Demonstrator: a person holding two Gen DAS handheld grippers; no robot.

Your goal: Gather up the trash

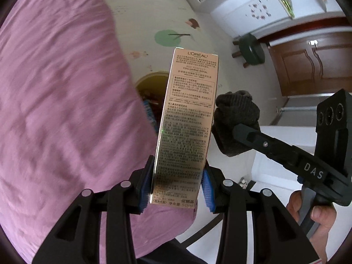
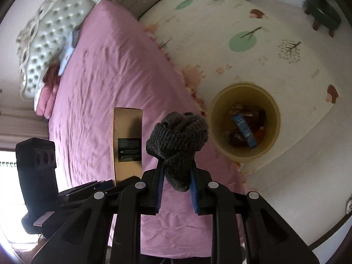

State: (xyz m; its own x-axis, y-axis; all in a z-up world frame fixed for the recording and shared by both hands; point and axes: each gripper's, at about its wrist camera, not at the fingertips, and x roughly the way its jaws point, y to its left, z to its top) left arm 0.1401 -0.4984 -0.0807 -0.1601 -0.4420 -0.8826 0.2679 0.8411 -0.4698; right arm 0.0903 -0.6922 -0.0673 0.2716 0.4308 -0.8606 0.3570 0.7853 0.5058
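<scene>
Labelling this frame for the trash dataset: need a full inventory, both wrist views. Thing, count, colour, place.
cosmetics box: 1, gold-pink, printed text, clamped in left gripper, above the bed
sock: 1, dark grey knit, balled up, clamped in right gripper
trash bin: 1, yellow, on the floor mat beside the bed, holds a blue wrapper and dark items
bed: 1, pink sheet, pale tufted headboard
floor mat: 1, cream with green trees
stool: 1, dark green, on the floor past the mat
left gripper: 1, black, blue pads, shut on the box
right gripper: 1, black, blue pads, shut on the sock
</scene>
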